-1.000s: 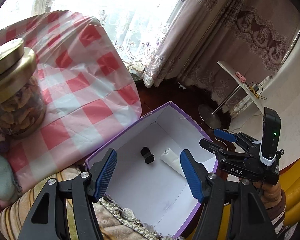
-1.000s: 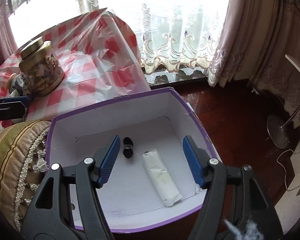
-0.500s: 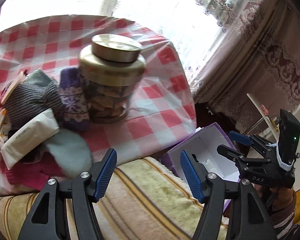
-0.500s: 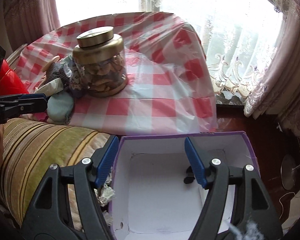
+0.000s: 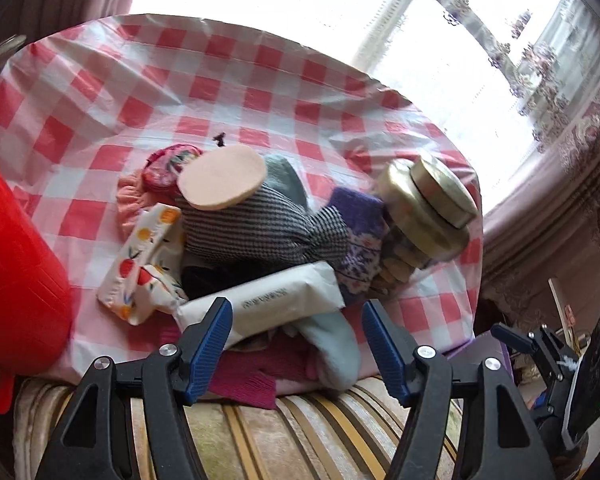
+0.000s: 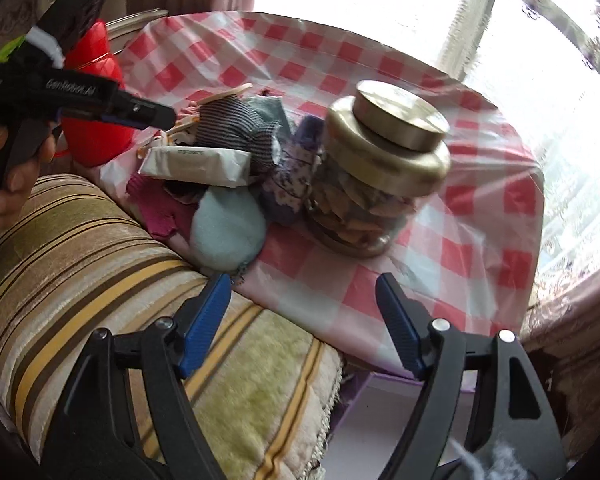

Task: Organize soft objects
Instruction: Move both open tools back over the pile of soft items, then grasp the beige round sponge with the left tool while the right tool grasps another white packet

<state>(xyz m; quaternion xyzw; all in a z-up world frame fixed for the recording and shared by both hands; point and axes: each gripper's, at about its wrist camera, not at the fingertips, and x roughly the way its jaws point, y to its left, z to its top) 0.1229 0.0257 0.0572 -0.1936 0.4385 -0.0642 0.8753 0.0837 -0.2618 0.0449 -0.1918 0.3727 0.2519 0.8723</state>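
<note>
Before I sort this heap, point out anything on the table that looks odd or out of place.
One hard thing sits among the soft ones: a glass jar with a gold lid stands upright on the checked tablecloth, against the purple knit at the heap's edge. The soft things lie jumbled, a white packet across them. Nothing looks spilled or damaged.

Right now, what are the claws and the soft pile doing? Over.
Left claw and right claw opening, both empty. Soft pile on checked tablecloth, untouched. Gold-lidded jar touching pile's right side.
</note>
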